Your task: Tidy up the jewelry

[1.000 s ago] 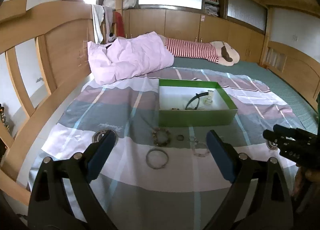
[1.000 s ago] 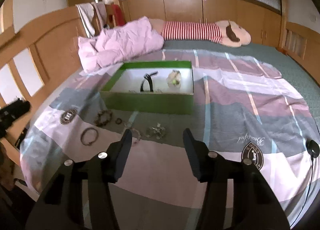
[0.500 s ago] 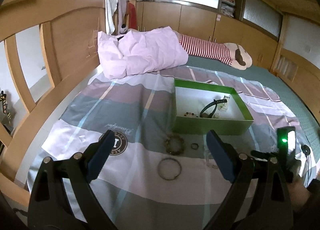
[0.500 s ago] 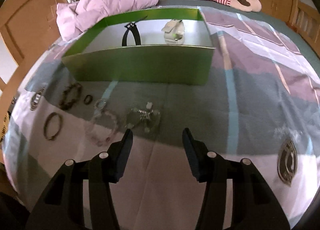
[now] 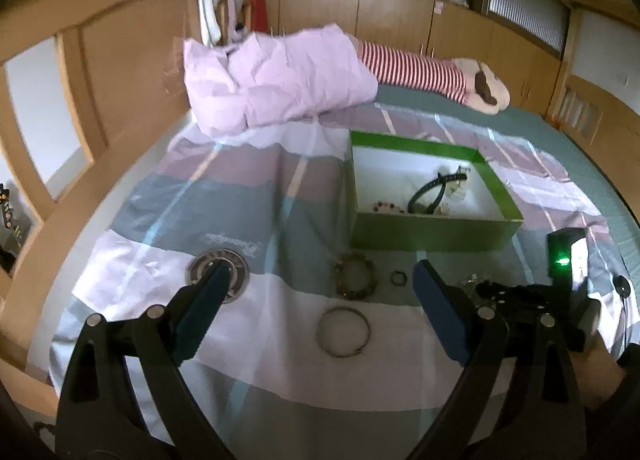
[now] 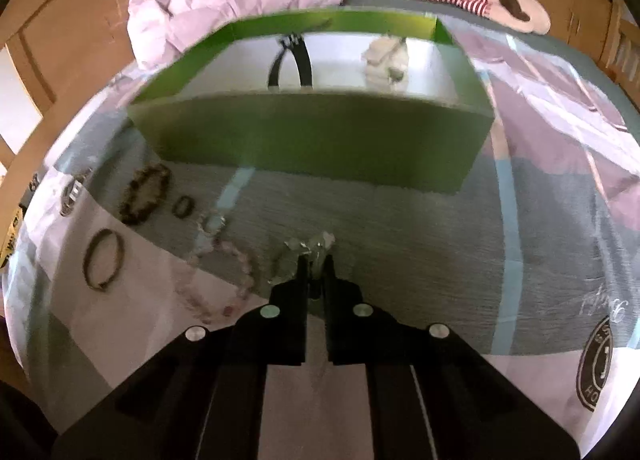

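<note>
Right gripper (image 6: 314, 260) pinched shut on silver trinket (image 6: 310, 246) (light, limp, snag-prone). Best held mid-cluster, lifted slowly toward green box (image 6: 312, 140). Left gripper (image 5: 320, 288) wide, empty.

- A home bedroom: a wide bed spread with a pink, grey and white checked sheet (image 5: 256, 196).
- A crumpled pale-pink quilt (image 5: 280, 80) and a red-and-white striped plush toy (image 5: 424, 72) lie at its far side.
- Light wooden headboard (image 5: 80, 40) and wooden wall cupboards (image 5: 384, 16) surround it.
</note>
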The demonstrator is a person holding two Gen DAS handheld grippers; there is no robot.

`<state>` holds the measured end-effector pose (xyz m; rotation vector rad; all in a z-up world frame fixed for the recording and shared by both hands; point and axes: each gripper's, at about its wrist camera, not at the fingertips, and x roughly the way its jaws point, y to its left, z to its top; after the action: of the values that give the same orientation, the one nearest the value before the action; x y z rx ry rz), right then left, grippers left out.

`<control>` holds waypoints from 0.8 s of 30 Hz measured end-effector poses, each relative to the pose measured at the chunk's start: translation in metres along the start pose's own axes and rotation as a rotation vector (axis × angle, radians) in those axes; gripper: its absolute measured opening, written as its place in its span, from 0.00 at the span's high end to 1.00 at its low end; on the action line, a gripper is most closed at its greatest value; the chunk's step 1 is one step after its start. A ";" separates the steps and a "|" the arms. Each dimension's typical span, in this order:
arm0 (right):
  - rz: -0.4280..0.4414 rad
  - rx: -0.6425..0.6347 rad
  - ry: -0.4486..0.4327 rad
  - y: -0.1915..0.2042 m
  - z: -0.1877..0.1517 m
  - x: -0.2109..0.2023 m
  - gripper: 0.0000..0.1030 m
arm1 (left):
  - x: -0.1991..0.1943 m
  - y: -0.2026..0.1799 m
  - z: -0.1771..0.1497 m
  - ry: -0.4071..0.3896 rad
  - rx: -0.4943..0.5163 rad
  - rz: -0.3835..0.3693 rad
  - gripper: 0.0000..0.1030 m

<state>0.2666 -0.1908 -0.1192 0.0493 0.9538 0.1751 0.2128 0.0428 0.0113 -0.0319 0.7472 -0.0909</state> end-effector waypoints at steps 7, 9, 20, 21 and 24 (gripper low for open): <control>0.028 0.017 -0.061 -0.002 0.010 -0.032 0.94 | 0.070 -0.031 -0.006 0.150 0.133 0.017 0.25; 0.027 0.021 -0.066 -0.005 0.011 -0.038 0.94 | 0.092 -0.042 -0.009 0.185 0.196 0.031 0.34; 0.057 0.052 -0.079 -0.015 0.015 -0.056 0.94 | 0.167 -0.054 -0.027 0.294 0.254 0.049 0.68; 0.059 0.052 -0.082 -0.015 0.015 -0.057 0.94 | 0.168 -0.054 -0.025 0.293 0.245 0.047 0.84; 0.061 0.054 -0.091 -0.016 0.016 -0.061 0.94 | 0.172 -0.048 -0.023 0.311 0.213 0.043 1.00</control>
<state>0.2470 -0.2163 -0.0626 0.1347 0.8667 0.2019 0.3191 -0.0213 -0.1189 0.2056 1.0443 -0.1364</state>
